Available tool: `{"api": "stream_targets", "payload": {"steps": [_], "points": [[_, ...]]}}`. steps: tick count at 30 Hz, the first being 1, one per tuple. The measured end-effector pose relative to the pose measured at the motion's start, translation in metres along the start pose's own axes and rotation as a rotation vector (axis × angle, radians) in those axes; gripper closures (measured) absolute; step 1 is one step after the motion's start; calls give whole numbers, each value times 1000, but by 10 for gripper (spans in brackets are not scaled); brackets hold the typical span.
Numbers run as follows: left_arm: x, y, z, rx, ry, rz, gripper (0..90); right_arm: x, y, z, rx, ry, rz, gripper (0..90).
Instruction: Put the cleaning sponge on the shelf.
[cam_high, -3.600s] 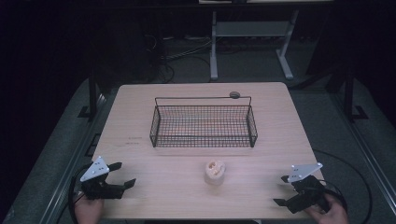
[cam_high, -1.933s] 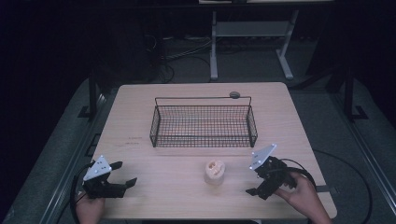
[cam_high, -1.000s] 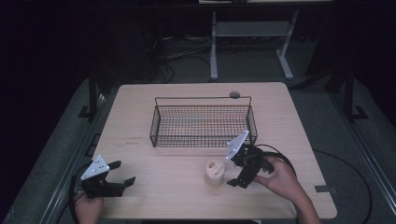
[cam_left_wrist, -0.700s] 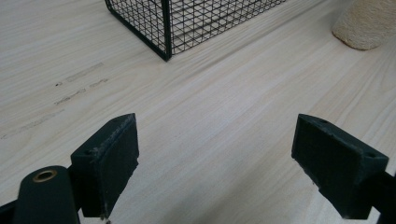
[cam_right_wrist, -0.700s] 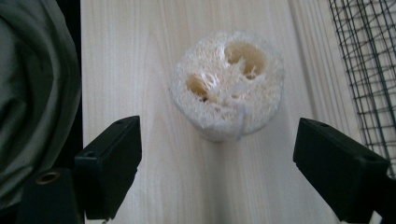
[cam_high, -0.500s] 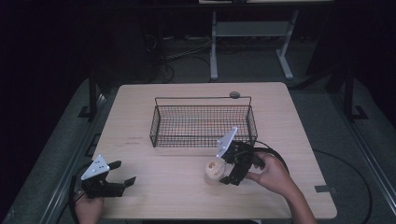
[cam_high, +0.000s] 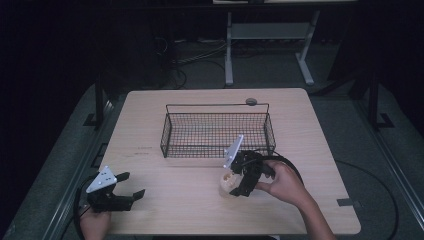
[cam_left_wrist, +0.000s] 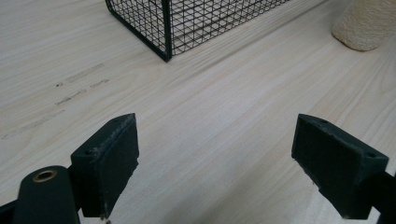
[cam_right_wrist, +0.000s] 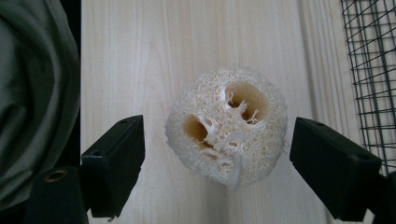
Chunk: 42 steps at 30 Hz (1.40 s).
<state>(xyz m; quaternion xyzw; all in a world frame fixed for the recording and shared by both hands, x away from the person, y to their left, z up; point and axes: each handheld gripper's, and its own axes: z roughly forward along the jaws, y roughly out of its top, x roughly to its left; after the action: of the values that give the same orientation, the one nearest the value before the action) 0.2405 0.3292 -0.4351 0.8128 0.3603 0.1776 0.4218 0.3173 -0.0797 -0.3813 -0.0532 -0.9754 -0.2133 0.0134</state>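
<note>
— Beyond the jaws of both grippers lies the pale wooden table (cam_high: 150, 125), and past them the black wire basket (cam_high: 217, 131), open-topped with a fine square mesh. Why is it placed there?

— Probably as the drop spot; it stands just beyond the right gripper (cam_high: 239, 181), to the right of its jaws in the right gripper view.

— And the loofah piece (cam_right_wrist: 226, 133)?

— Squarely between the right jaws, which are spread wide on either side with gaps showing, not yet touching it. It's a short cream cylinder, fibrous and rough, two hollow channels facing up. It should squash easily, so a centred grip makes sense.

— The left gripper (cam_left_wrist: 229, 161)?

— Jaws spread over bare wood, the loofah well off beyond them.
</note>
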Motion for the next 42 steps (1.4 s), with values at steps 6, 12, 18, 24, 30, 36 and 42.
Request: {"api": "stream_targets", "payload": {"steps": [6,12,18,24,30,36,42], "points": [[0,0,0,-2,-1,-1,137,0,4,5,14,8,-7,198],[0,0,-1,-13,0,-2,137,-1,8,10,44,3,-15,230],[1,0,-3,-15,2,-5,137,-3,9,12,55,6,-16,274],[1,0,-4,-26,5,-5,137,-3,8,8,36,4,-15,278],[0,0,-4,-25,5,-3,137,-6,8,-2,24,-1,-12,279],[1,-1,-5,-24,8,-4,137,-12,5,-10,17,0,-7,279],[0,0,-4,-23,6,-5,137,-18,7,-22,26,-6,-9,280]]}}
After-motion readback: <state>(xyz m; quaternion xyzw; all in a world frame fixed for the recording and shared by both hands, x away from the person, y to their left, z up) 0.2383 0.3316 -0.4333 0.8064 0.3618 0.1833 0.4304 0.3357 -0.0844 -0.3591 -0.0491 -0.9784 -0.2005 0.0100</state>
